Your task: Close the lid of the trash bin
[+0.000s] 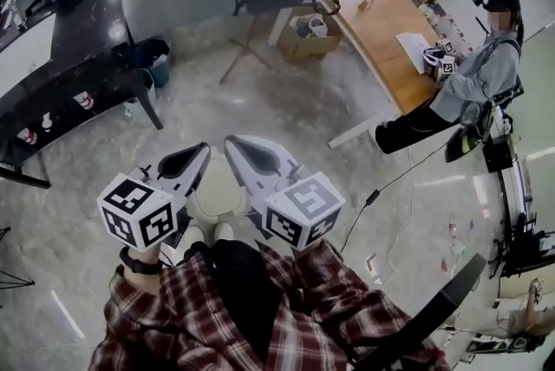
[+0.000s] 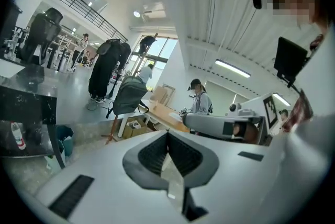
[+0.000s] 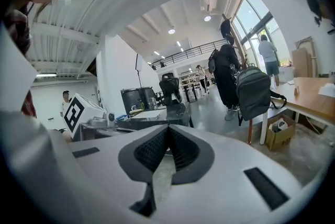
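The left gripper (image 1: 199, 151) and right gripper (image 1: 234, 142) each have their jaws pressed together on nothing, the dark ribbed pads meeting inside smooth grey shells. At 6 o'clock of their tips, between the two, the trash bin (image 1: 215, 194) shows only a pale cream, rounded-square top lying flat. The grippers cover its flanks and its body is hidden. White shoes (image 1: 224, 231) stand just beside its 6 o'clock edge.

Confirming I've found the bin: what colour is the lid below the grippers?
A cream plastic trash bin lid, clearest in the head view.
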A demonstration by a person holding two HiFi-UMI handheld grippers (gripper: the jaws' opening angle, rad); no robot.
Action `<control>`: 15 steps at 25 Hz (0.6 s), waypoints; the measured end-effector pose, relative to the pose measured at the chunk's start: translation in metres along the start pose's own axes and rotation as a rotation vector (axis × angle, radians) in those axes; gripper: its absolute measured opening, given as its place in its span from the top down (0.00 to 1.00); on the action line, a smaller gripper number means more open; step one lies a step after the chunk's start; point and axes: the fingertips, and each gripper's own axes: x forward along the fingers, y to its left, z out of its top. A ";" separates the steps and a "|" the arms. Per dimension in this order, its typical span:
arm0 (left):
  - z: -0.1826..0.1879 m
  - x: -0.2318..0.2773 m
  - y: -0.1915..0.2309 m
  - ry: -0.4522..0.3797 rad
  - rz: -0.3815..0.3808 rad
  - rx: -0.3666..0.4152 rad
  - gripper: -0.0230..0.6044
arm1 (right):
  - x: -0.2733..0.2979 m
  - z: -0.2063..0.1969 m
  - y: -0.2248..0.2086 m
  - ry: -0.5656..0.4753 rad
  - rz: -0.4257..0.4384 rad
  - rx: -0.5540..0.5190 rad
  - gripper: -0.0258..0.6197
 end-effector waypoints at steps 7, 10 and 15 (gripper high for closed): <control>0.008 -0.020 -0.028 -0.053 0.008 -0.001 0.95 | -0.016 0.008 0.014 -0.007 0.022 -0.018 0.94; 0.001 -0.021 -0.032 -0.055 0.004 -0.020 0.94 | -0.020 -0.001 0.015 0.011 0.034 -0.013 0.94; -0.005 -0.020 -0.034 -0.049 -0.004 -0.028 0.95 | -0.021 -0.010 0.012 0.033 0.032 0.001 0.94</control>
